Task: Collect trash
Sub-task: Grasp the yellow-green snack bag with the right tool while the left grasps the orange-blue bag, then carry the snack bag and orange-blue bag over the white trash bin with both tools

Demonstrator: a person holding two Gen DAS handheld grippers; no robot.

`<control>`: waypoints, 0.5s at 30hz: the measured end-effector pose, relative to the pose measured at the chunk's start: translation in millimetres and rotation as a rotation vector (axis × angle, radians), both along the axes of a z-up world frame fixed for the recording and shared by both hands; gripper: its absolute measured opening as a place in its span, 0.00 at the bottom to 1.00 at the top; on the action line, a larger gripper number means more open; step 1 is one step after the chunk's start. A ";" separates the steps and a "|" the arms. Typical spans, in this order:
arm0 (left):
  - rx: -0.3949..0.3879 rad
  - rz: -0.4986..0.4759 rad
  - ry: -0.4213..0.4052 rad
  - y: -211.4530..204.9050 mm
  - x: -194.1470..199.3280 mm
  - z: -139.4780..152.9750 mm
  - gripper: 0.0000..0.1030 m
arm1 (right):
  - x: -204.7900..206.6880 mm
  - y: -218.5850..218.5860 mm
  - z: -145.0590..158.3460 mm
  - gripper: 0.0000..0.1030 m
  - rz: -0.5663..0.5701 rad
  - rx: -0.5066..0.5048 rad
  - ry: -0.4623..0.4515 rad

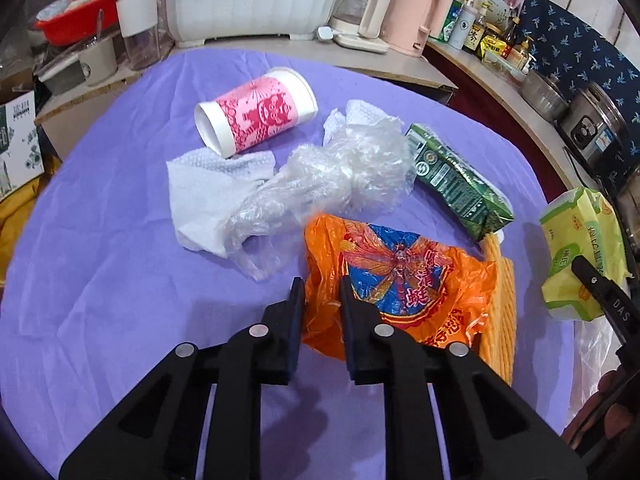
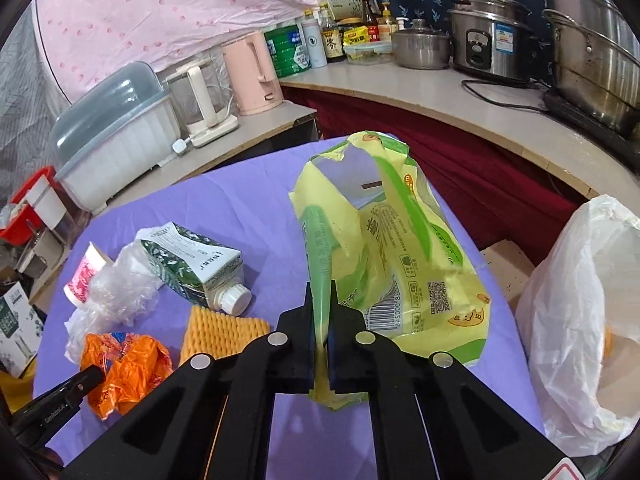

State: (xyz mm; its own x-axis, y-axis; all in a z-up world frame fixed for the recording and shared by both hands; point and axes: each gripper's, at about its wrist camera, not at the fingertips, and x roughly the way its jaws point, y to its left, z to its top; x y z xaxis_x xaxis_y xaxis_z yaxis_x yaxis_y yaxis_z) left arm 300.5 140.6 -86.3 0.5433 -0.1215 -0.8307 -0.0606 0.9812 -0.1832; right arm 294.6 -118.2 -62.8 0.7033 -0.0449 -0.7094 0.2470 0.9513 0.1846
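Observation:
My left gripper [image 1: 321, 288] is shut on the near edge of a crumpled orange plastic bag [image 1: 400, 280] lying on the purple tablecloth [image 1: 120, 300]. My right gripper [image 2: 321, 294] is shut on a fold of a yellow-green plastic wrapper [image 2: 392, 264], which stands up from the cloth. Beyond the orange bag lie a clear plastic bag [image 1: 340, 172], a white paper tissue [image 1: 200, 196], a pink paper cup [image 1: 256, 116] on its side, a green drink carton [image 1: 460, 184] and a yellow foam net [image 1: 500, 300].
An open white plastic bag [image 2: 580, 320] hangs off the table's right edge. Behind the table a counter [image 2: 440, 92] holds kettles, bottles, steel pots and a rice cooker. A white dish rack [image 1: 252, 4] stands at the back left.

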 end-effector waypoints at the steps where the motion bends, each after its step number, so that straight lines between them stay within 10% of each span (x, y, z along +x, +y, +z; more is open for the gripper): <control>1: 0.005 -0.001 -0.011 -0.3 -4.1 5.2 0.16 | -5.3 -1.0 5.9 0.04 -0.001 0.000 -0.011; 15: -0.012 -0.051 -0.196 -22.2 -57.4 95.8 0.15 | -83.6 -30.5 83.0 0.04 -0.057 -0.009 -0.164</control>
